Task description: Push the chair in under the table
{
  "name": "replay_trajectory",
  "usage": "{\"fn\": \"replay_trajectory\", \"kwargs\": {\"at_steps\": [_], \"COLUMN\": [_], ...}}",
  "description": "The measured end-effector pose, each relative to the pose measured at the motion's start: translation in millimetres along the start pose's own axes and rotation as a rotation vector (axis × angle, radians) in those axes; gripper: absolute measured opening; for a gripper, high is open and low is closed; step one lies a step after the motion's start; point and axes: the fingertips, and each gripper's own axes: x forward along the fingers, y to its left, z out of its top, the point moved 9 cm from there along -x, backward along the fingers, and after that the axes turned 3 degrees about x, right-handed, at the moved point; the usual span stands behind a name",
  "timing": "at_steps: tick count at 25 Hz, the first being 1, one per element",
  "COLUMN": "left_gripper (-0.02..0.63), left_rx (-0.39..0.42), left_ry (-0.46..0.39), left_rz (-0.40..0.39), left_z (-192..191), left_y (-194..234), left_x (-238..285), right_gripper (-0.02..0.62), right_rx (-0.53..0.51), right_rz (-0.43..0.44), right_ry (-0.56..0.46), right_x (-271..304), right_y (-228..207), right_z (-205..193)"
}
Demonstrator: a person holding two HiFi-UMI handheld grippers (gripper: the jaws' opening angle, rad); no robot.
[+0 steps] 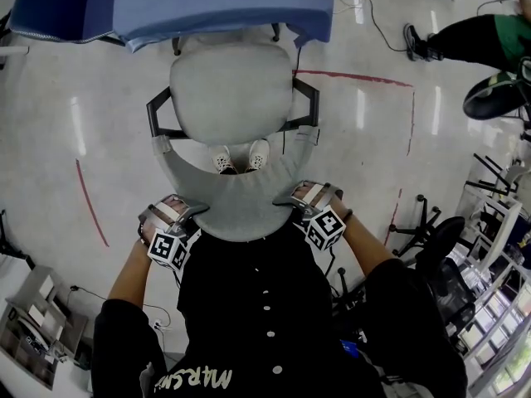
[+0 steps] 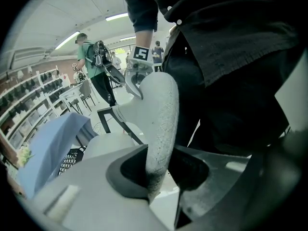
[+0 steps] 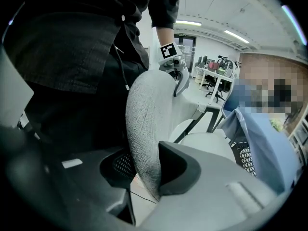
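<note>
A light grey office chair (image 1: 232, 89) with black armrests stands before the table under a blue cloth (image 1: 216, 2); its seat front reaches the table edge. The curved grey backrest (image 1: 241, 206) faces me. My left gripper (image 1: 192, 214) is shut on the backrest's left end, and my right gripper (image 1: 292, 201) is shut on its right end. In the left gripper view the backrest edge (image 2: 159, 129) runs between the jaws; the right gripper view shows the same edge (image 3: 144, 129) pinched. Each view shows the other gripper across the backrest.
Red tape lines (image 1: 357, 78) mark the pale floor. A person's legs (image 1: 465, 40) show at the upper right. Black chair bases (image 1: 427, 230) and shelving stand at the right. A box (image 1: 33, 313) sits at the lower left.
</note>
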Motion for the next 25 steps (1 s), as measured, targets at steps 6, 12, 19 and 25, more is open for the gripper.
{"fn": "replay_trajectory", "kwargs": {"at_steps": [6, 12, 19, 25], "left_gripper": [0.110, 0.109, 0.110, 0.110], "left_rx": [-0.001, 0.019, 0.010, 0.025], "left_ry": [-0.008, -0.036, -0.043, -0.040], "left_rz": [0.008, -0.030, -0.052, -0.096], "left_z": [-4.9, -2.9, -0.9, -8.7], "left_y": [8.7, 13.3, 19.0, 25.6], "left_x": [-0.8, 3.6, 7.9, 2.2], "right_gripper": [0.123, 0.123, 0.127, 0.126], "right_rx": [-0.009, -0.012, -0.012, -0.025], "right_rz": [0.001, 0.006, 0.007, 0.010], "right_ry": [-0.011, -0.003, -0.016, -0.026], "right_x": [-2.3, -4.8, -8.0, -2.6], "right_y": [-10.6, -12.1, -14.1, -19.2], "right_z": [-2.5, -7.2, -13.4, -8.2]}}
